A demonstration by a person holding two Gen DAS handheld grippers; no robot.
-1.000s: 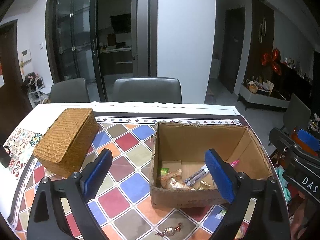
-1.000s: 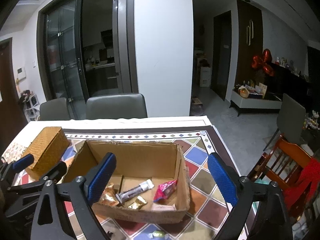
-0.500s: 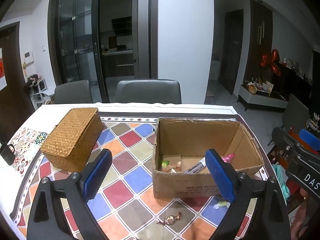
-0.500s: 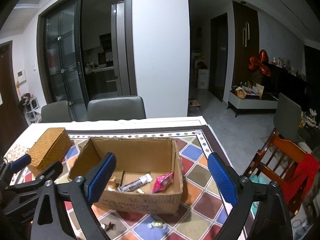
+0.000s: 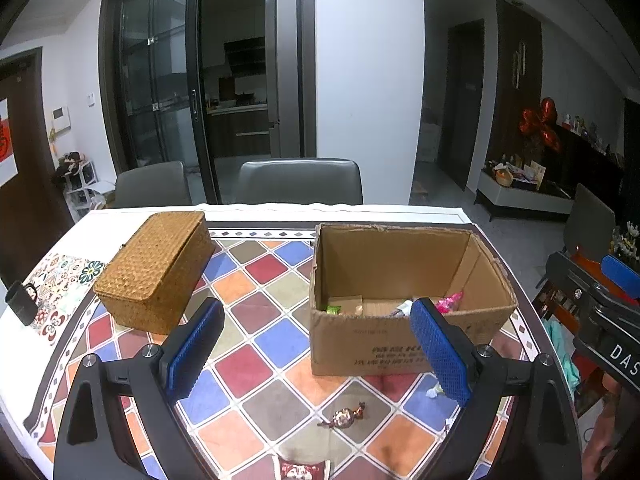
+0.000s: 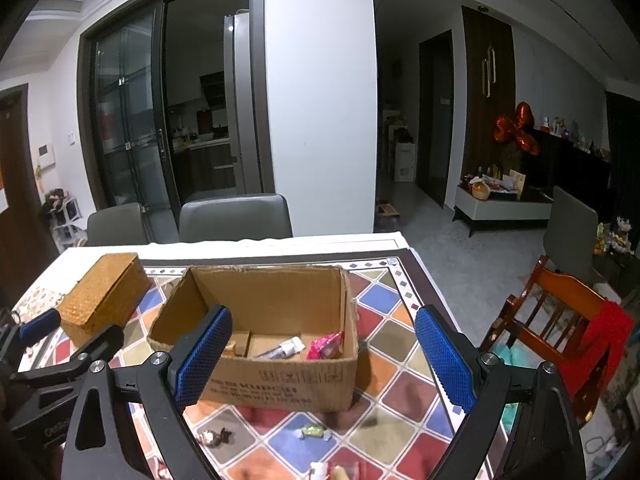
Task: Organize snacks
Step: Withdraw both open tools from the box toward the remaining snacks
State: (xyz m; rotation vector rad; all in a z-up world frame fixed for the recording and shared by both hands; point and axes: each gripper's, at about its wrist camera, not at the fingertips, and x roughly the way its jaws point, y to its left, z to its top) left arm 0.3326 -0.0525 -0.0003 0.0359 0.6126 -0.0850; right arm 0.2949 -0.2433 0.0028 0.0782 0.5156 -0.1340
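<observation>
Hidden or unclear items first. In the left wrist view the near wall of the cardboard box (image 5: 404, 344) screens most of its contents; only a green wrapper (image 5: 333, 310), a pink packet (image 5: 448, 303) and the tip of a white tube (image 5: 403, 307) show above the rim. My left gripper's right finger (image 5: 438, 352) overlaps the box front and partly covers a pale candy (image 5: 434, 391) on the tablecloth (image 5: 276, 344). A red-printed packet (image 5: 300, 471) is cut off by the bottom edge; its label cannot be read. In the right wrist view a packet (image 6: 334, 471) at the bottom edge is likewise cropped, and the print on the box front is illegible.

Grippers: my left gripper (image 5: 316, 354) stands wide and holds nothing. My right gripper (image 6: 322, 360) is also spread wide and empty.

Loose snacks lie on the cloth in front of the box: a brown twisted candy (image 5: 344, 417) and, in the right view, a green-wrapped candy (image 6: 314, 432) beside a dark one (image 6: 214, 437). The wicker box (image 5: 154, 272) sits closed, well apart to the left of the carton.

Change noted: over the last second both grippers have pulled back and lowered. The box interior, formerly seen from above, is now largely masked, while more foreground cloth and the loose candies have come into view. Jaw spread is unchanged.
</observation>
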